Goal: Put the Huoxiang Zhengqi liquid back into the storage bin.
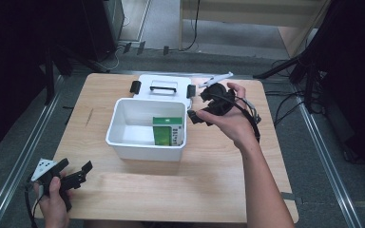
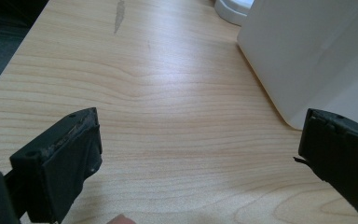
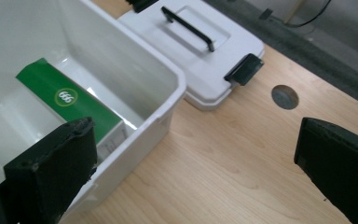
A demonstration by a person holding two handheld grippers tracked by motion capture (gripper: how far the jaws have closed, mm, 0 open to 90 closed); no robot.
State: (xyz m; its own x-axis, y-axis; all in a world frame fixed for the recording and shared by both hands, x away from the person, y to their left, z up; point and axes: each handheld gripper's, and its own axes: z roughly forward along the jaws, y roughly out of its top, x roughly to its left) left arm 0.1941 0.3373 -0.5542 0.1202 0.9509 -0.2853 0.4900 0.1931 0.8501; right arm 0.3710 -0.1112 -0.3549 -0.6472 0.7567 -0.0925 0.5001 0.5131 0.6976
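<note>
**Green carton lies loose in the bin**

The green-and-white cardboard carton point(image 1: 168, 131) lies in the right half of the white plastic bin point(image 1: 123, 141). It looks light, stiff and crushable; take it across its narrow sides. Your right gripper point(image 1: 203, 105), by the bin's right rim, gapes wide and empty; your left gripper point(image 1: 76, 173), near left, likewise.

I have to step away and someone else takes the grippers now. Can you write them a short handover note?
Left gripper: open, empty, low at the table's near left corner.
Right gripper: open, empty, beside the bin's right rim.
Green box: lies inside the white bin, on its right side.
Lid: off, flat on the table behind the bin.
Done: box is in the bin.
Left, probably: fit the lid on the bin.
</note>
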